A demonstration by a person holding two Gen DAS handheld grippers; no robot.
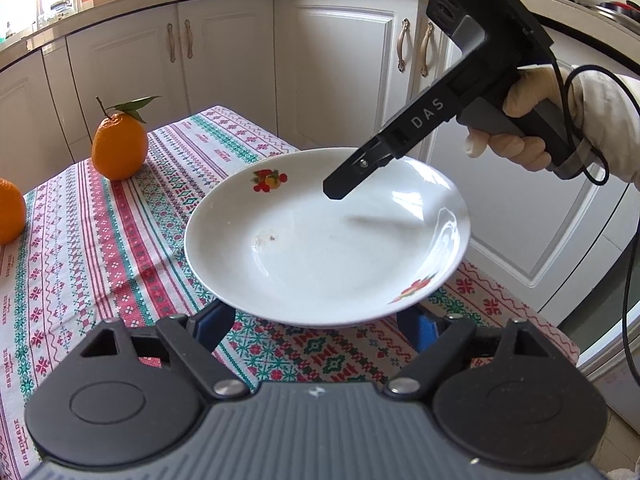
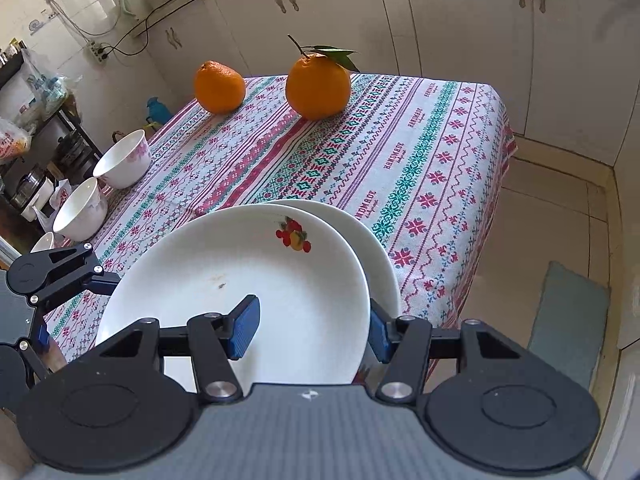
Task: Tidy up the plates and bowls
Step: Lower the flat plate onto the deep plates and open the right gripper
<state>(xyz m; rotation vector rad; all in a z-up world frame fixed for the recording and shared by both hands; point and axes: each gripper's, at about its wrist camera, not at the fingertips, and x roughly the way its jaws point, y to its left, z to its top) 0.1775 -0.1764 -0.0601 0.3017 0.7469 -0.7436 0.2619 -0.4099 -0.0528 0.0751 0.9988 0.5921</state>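
Top plate (image 1: 320, 248) (image 2: 240, 288), white with fruit prints, is tilted over the near end of the table, above the patterned cloth (image 1: 100, 240). Right gripper (image 2: 312, 328) is clamped on its right rim: the left blue pad (image 2: 244, 332) lies inside the plate and the other pad sits outside the rim. From the left wrist view the same right gripper (image 1: 340, 188) comes down from the plate's upper right, with its tip over the inner slope, held by a gloved hand (image 1: 524, 120). Second plate (image 2: 376, 248), plain white, sits under and just right of the top plate, with only its far and right rim showing. Whether the two touch cannot be told. Left gripper (image 1: 318, 330) (image 2: 74, 308) is at the top plate's near-left edge with its fingers spread. The pad tips are hidden under the plate's rim, cloth shows between them, and no grasp is visible. Small brown specks mark the plate's centre. Leafy orange (image 1: 119, 146) (image 2: 318, 88) stands well beyond the plate at the far end of the cloth. Second orange (image 1: 10, 210) (image 2: 219, 87) is beyond the plate too, near the leafy one and to its left. Left of the plate, along the cloth's edge, is a row of white bowls: far bowl (image 2: 124, 158) with pink flowers, middle bowl (image 2: 80, 210) just beside it, and a sliver of a third bowl (image 2: 43, 241) closest to the left gripper. All are upright and look empty. Cream cabinets (image 1: 224, 52) stand behind the plate, past the table. A grey-green mat (image 2: 568, 320) lies on the floor to the plate's right.
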